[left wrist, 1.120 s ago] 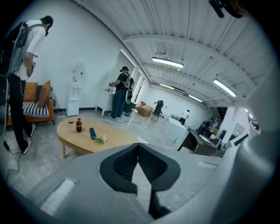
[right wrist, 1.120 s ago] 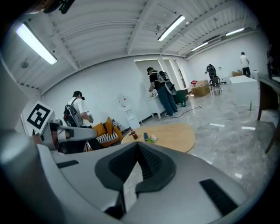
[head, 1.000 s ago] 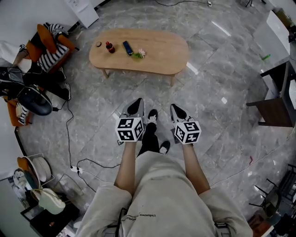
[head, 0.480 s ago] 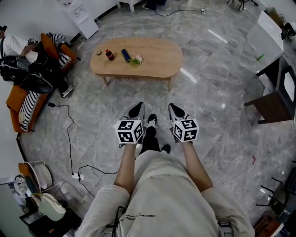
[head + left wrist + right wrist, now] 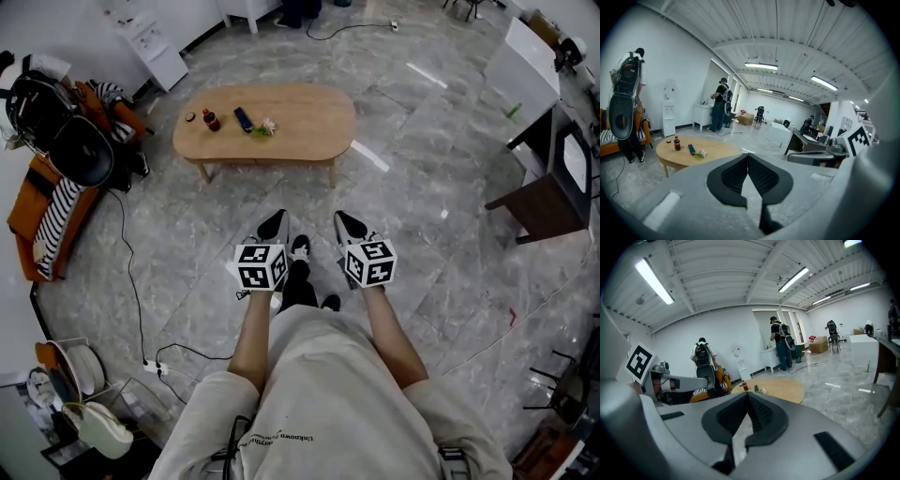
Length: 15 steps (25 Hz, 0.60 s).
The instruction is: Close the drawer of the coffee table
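Observation:
An oval wooden coffee table (image 5: 300,117) stands on the grey floor well ahead of me; no drawer shows in any view. On its top are a small red bottle (image 5: 213,121), a dark flat object (image 5: 244,119) and a small flower-like item (image 5: 265,127). My left gripper (image 5: 274,225) and right gripper (image 5: 349,225) are held side by side above the floor, well short of the table, both shut and empty. In the left gripper view the table (image 5: 712,151) lies beyond the closed tips (image 5: 748,154). The right gripper view also shows the table (image 5: 780,389) past its closed tips (image 5: 748,395).
An orange sofa (image 5: 37,220) with striped cushions and a person with a dark backpack (image 5: 56,141) are at the left. A cable (image 5: 131,281) runs over the floor. A dark desk (image 5: 553,187) stands at the right, and a white cabinet (image 5: 150,47) behind.
Both grippers have moved slightly forward together, still shut. The head view has shifted and shows more of the far room. The person with the backpack has moved by the sofa.

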{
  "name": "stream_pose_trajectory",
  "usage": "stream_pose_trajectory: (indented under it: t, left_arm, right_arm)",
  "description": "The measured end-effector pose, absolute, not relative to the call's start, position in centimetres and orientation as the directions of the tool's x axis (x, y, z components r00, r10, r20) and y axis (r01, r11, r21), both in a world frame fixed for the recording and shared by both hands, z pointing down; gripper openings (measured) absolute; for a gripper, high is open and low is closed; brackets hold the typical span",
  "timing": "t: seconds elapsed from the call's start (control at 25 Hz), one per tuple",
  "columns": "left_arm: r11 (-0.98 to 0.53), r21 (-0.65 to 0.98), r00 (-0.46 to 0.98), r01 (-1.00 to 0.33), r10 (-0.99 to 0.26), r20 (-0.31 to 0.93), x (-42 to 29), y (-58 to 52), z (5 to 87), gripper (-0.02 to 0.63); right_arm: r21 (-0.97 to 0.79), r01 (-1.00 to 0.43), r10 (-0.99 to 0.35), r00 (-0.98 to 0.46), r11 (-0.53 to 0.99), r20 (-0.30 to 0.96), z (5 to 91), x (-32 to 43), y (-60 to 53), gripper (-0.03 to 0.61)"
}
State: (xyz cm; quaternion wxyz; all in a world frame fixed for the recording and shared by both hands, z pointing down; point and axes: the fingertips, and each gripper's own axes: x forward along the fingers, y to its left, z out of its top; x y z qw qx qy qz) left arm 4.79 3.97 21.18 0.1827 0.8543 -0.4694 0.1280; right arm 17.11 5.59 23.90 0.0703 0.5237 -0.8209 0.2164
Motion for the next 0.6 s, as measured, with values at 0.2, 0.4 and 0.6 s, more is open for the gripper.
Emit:
stream_pose_trajectory:
  t: [0.2, 0.4, 0.6]
  left_arm:
    - [-0.517, 0.193, 0.549, -0.834, -0.742, 0.384, 5.8, 4.2, 20.8, 0.009]
    - [-0.508, 0.178, 0.535, -0.843, -0.752, 0.386, 5.6, 4.4, 20.6, 0.009]
    - [-0.504, 0.17, 0.527, -0.847, -0.756, 0.388, 5.2, 4.4, 20.6, 0.009]
  right_arm:
    - [-0.269, -0.906, -0.836, -0.41, 0.327, 0.366, 24.0, 18.4, 5.7, 0.015]
    - [-0.283, -0.902, -0.832, -0.416, 0.327, 0.366, 24.7, 18.3, 5.7, 0.015]
    - [-0.274, -0.895, -0.826, -0.435, 0.352, 0.358, 24.2, 17.3, 5.7, 0.016]
